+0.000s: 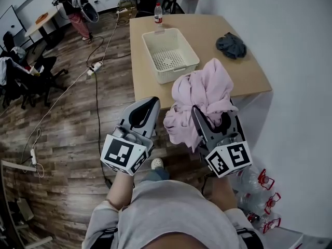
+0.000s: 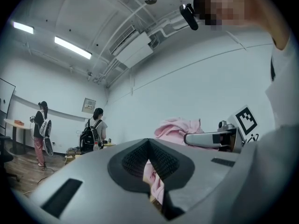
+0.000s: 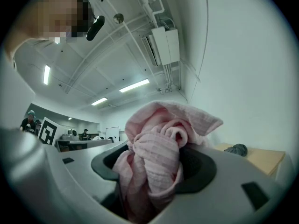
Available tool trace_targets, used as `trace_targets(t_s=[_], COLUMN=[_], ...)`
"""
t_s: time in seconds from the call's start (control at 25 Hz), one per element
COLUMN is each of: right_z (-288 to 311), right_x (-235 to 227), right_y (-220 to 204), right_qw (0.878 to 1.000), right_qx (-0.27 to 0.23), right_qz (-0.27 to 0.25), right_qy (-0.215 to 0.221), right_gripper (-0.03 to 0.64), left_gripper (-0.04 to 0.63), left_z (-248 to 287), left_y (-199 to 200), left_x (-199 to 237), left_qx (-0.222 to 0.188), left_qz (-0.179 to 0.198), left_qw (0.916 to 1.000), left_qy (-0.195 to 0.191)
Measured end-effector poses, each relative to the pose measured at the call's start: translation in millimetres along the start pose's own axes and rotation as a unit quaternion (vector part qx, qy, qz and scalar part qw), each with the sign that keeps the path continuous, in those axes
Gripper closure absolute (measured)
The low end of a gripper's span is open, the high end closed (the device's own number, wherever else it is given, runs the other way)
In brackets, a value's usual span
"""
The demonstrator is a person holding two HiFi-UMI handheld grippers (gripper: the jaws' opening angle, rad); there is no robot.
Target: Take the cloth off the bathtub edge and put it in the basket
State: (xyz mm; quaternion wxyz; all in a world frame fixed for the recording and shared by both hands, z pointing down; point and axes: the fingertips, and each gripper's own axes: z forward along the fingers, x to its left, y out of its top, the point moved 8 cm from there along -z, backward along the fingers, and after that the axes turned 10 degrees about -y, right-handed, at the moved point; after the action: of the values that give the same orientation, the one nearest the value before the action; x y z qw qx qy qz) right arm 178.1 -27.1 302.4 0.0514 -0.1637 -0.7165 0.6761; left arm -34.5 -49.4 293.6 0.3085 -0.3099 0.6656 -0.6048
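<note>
Right gripper [image 1: 210, 119] is clamping the pink cloth [image 1: 199, 92]: jaws are closed down on a thick bunched wad. In the right gripper view the folds [image 3: 156, 148] are filling the gap between the jaws and spilling over the top. Left gripper [image 1: 142, 113] is sitting with jaws together and nothing in them. The pink showing past its tips in the left gripper view is just the cloth over on the right. Both grippers are pointing up and away from me, side by side, marker cubes close to my chest, at the near edge of the wooden table [image 1: 233, 71]. The cloth is hanging in the air on the near-right side of the white perforated basket [image 1: 178, 72], not touching it. The basket is standing on the table, farther out and slightly left. No bathtub in view. I'm reading this step as carry and drop. I'd move the right gripper forward and left until the wad is over the basket's middle, then lower it so the loose tail drooping on the near-left goes inside the rim first. Only then open, or the tail could drape over the wall. The left gripper isn't needed. I'd stay clear of the dark grey cloth [image 1: 231, 45] far right and the water bottle [image 1: 158, 13] at the far edge.
</note>
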Motion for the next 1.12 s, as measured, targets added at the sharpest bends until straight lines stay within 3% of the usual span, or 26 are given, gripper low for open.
trace_targets(t_s=[0.32, 0.76, 1.12], right_z=[24, 107, 130], right_x=[-3, 0, -4], right_y=[-9, -10, -13], right_qw=[1.000, 0.999, 0.999], right_qx=[-0.006, -0.015, -0.015], right_qz=[0.000, -0.002, 0.001], right_qy=[-0.007, -0.031, -0.042], right_gripper=[0.333, 0.333, 0.333], left_gripper=[0.598, 0.598, 0.598], left_z=[13, 47, 63], left_y=[-9, -12, -20], left_x=[25, 111, 135], left_qx=[0.001, 0.003, 0.008], left_qz=[0.006, 0.006, 0.000], left_qw=[1.0000, 0.9993, 0.9987], left_qy=[-0.007, -0.037, -0.050])
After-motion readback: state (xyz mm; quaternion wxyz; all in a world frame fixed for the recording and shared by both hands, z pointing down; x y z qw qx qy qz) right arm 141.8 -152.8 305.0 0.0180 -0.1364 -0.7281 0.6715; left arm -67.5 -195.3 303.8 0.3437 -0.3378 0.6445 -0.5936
